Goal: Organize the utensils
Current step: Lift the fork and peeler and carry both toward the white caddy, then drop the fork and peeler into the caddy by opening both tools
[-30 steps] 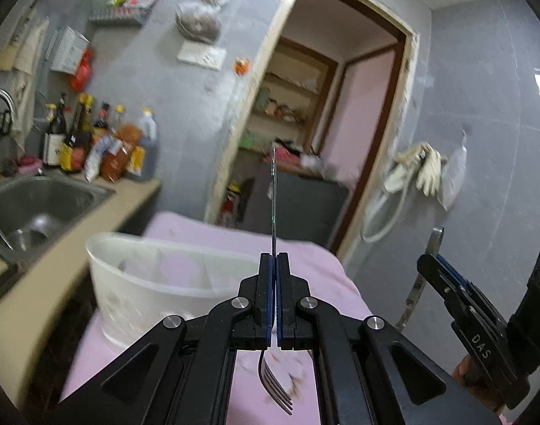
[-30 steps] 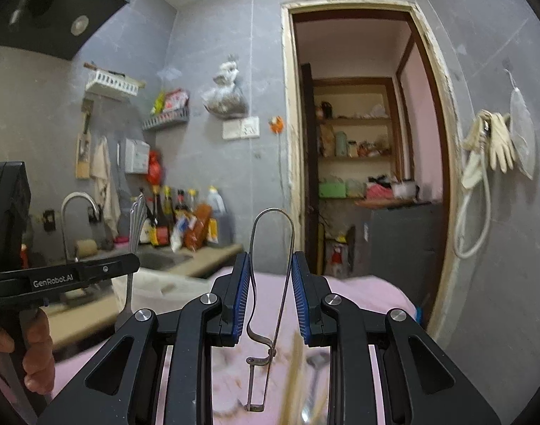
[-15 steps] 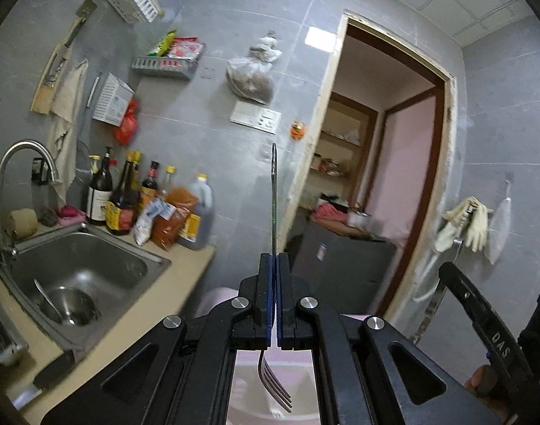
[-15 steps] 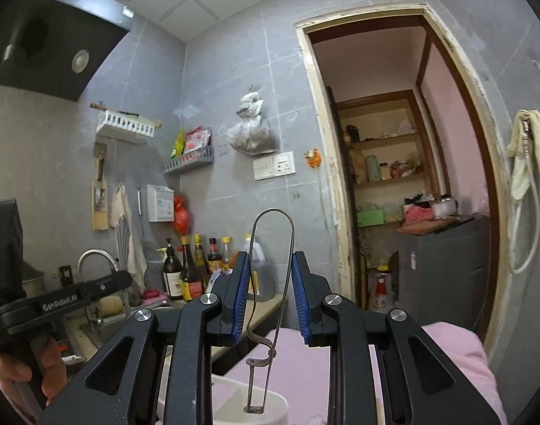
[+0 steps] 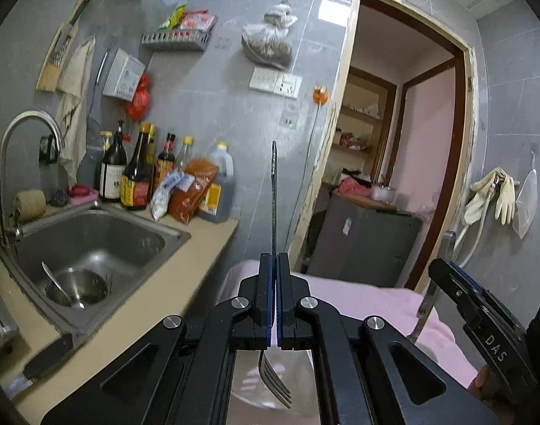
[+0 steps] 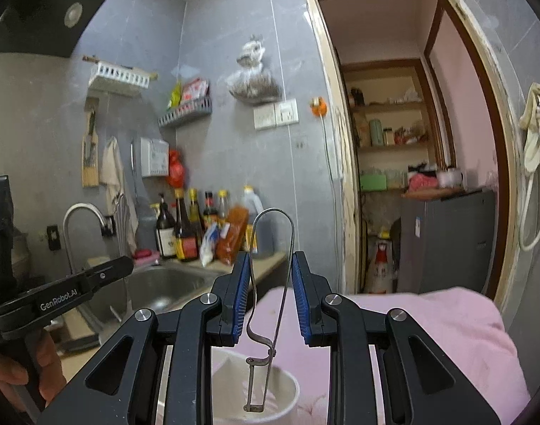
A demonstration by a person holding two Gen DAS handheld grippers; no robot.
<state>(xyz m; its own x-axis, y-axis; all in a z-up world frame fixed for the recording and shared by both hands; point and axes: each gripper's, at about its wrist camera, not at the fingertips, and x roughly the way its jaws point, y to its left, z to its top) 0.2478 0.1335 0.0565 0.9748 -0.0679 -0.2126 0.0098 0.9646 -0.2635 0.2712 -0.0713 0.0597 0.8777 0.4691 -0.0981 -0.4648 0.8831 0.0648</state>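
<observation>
My left gripper (image 5: 273, 276) is shut on a metal fork (image 5: 274, 386), held upright with its handle up and its tines pointing down over a white container (image 5: 255, 398). My right gripper (image 6: 271, 276) is shut on a wire-framed metal peeler (image 6: 270, 283), its loop handle up and its blade end hanging over the white container (image 6: 287, 389). The right gripper also shows at the right edge of the left wrist view (image 5: 447, 276). The left gripper shows at the left of the right wrist view (image 6: 124, 265).
A pink cloth (image 6: 429, 329) covers the table under the container. A steel sink (image 5: 92, 244) with a bowl and spoon sits to the left, with bottles (image 5: 138, 177) behind it. A doorway (image 6: 404, 159) opens ahead.
Both grippers have risen and tilted up with the fork and peeler still held. The container has dropped to the bottom of both views and the sink has come into view.
</observation>
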